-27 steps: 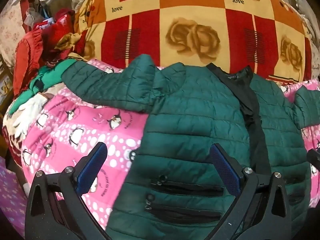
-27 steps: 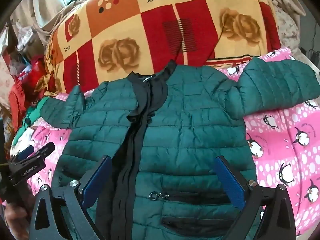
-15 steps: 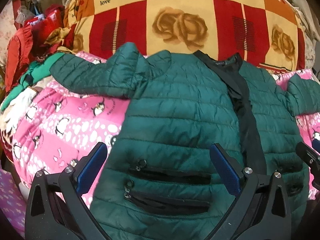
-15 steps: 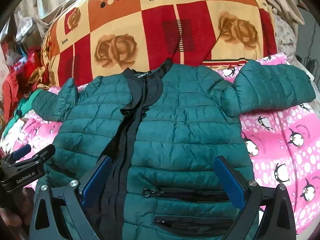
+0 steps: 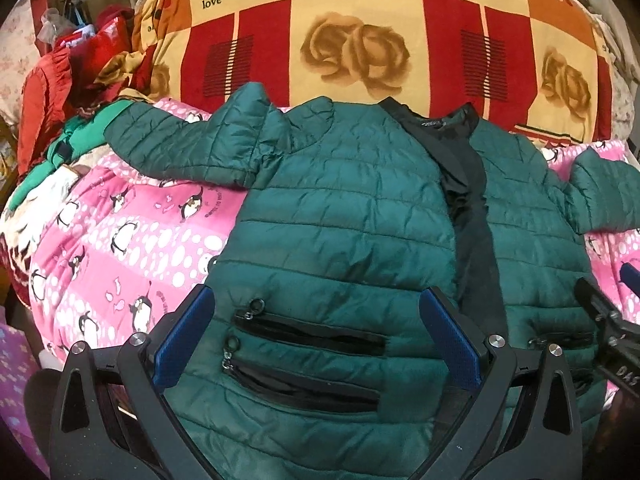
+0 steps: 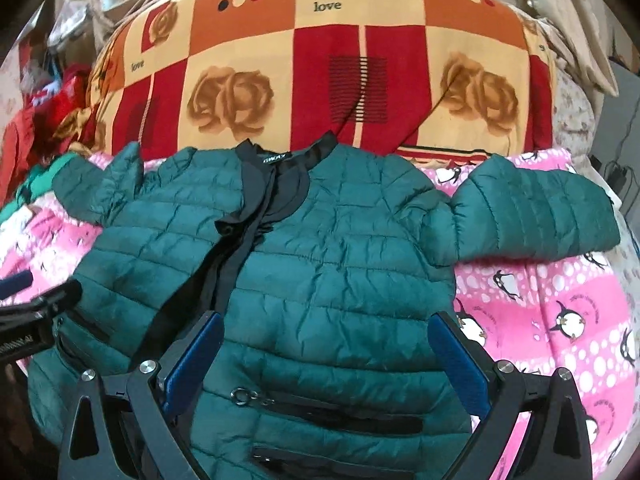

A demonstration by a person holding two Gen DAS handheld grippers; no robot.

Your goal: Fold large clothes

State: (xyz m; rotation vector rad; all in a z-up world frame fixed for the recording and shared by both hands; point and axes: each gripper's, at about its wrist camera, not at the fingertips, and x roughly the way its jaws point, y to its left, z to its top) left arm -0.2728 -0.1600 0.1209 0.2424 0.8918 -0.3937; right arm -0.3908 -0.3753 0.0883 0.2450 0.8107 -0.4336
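Observation:
A dark green quilted jacket (image 5: 352, 216) (image 6: 344, 264) lies front up on a pink penguin blanket (image 5: 132, 248) (image 6: 560, 320), both sleeves spread sideways, black zipper band down the middle. My left gripper (image 5: 316, 340) hovers open above the jacket's left front panel, over its two zipped pockets (image 5: 308, 356). My right gripper (image 6: 326, 364) hangs open above the right front panel and its pockets (image 6: 328, 404). Nothing sits between either pair of blue pads. Each gripper shows at the edge of the other's view: the right one (image 5: 608, 320), the left one (image 6: 36, 300).
A big red, orange and cream rose-print quilt (image 5: 360, 40) (image 6: 332, 64) is piled behind the collar. Red and green clothes (image 5: 68, 92) are heaped at the far left. The blanket's edge drops away at the left and right.
Both grippers have shifted toward the jacket's middle and lower front, so the pockets now lie between the fingers. The jacket itself has not moved.

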